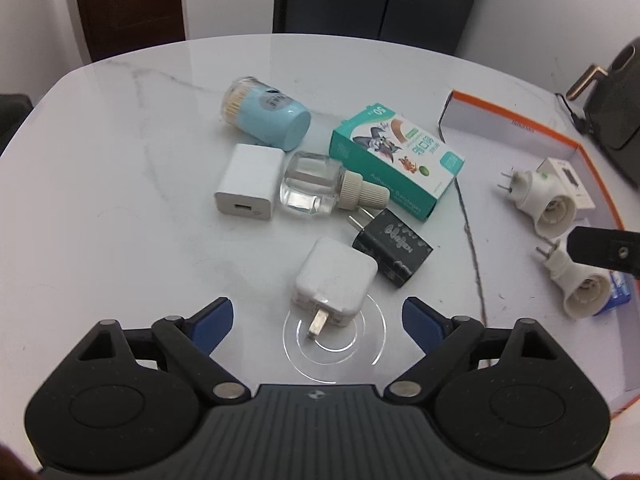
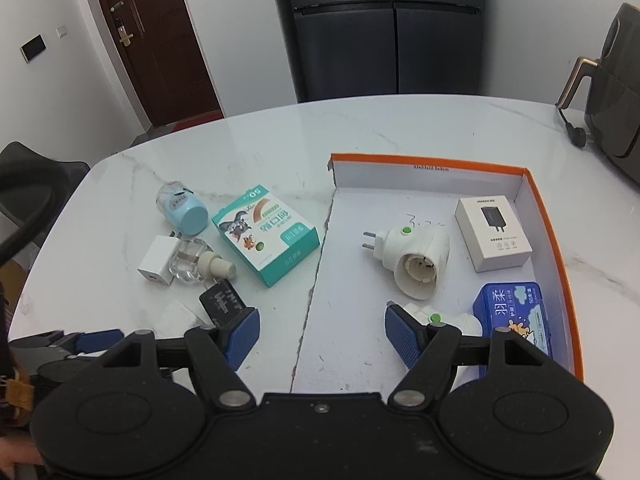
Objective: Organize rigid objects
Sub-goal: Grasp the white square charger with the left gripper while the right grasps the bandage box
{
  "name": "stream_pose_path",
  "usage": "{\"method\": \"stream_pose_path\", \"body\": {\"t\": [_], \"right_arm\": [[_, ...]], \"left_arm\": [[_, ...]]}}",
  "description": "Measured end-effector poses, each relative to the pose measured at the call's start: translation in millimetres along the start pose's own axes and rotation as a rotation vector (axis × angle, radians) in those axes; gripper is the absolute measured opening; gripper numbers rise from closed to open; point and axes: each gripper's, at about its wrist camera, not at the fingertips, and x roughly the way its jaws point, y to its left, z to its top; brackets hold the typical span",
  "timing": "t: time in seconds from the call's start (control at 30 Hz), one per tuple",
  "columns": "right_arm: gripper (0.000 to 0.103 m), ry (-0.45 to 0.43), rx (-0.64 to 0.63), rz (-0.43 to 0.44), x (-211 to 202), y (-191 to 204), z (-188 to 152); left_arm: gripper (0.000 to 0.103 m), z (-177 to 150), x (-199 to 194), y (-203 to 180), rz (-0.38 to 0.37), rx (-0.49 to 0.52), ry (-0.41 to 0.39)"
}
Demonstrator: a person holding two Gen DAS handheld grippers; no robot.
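Clutter sits mid-frame on the marble surface [image 1: 120,184]: toothpick jar [image 1: 266,114], bandage box [image 1: 396,158], clear bottle [image 1: 312,188], white cube charger [image 1: 248,188], black charger [image 1: 394,250]. Left claw [image 1: 318,320] stands wide, empty, with the white plug adapter [image 1: 334,282] just ahead. Right claw [image 2: 322,334] stands wide, empty, over the orange-rimmed tray [image 2: 554,240] edge at lower centre.

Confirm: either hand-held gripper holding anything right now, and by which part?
Nothing held. Left hand-held gripper is open above the white charger, pads clear of it. Right hand-held gripper is open and empty.
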Motion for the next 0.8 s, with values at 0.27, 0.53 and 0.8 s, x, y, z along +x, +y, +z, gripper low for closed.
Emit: {"method": "stream_pose_path", "body": {"t": [0.27,0.53,0.8], "right_arm": [[0.083,0.030,-0.013,0.002,20,-4,1],[0.083,0.046,-0.109,0.062,55,7,22],[0.090,0.114,-0.371,0.115,117,45,61]], "left_arm": [[0.062,2,19,-5,-0.018,0.068,-0.062],[0.042,6,12,8,-0.077,0.007,-0.072],[0.042,13,-7,37,-0.051,-0.087,-0.080]]}}
